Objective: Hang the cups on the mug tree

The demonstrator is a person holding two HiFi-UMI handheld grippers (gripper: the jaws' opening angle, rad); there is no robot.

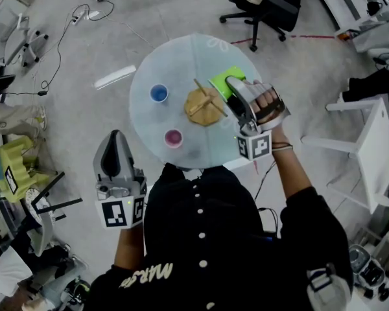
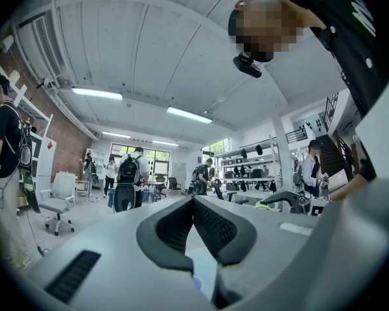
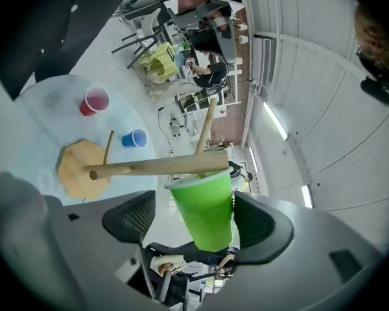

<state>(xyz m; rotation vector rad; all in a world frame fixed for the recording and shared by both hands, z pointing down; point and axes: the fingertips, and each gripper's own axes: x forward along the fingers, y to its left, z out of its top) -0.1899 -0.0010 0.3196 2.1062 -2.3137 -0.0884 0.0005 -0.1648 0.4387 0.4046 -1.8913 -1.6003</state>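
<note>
A wooden mug tree [image 1: 204,105] stands near the middle of the round glass table [image 1: 149,57]. In the right gripper view its trunk [image 3: 155,168] runs across the picture, and a green cup [image 3: 204,209] sits with its mouth against the trunk, over a peg [image 3: 206,127]. My right gripper [image 3: 198,224] is open around this cup, with a gap showing at the left pad [image 3: 133,222]. From the head view, the right gripper [image 1: 232,86] is at the tree's right side. A blue cup [image 1: 159,93] and a pink cup [image 1: 173,138] stand upright on the table. My left gripper [image 1: 115,138] is shut and empty, off the table's near left edge.
The table stands on a grey floor with cables [image 1: 65,37] at the far left. An office chair [image 1: 262,8] is behind the table and a white chair [image 1: 369,141] at the right. The left gripper [image 2: 194,203] view points up into the room, where several people stand.
</note>
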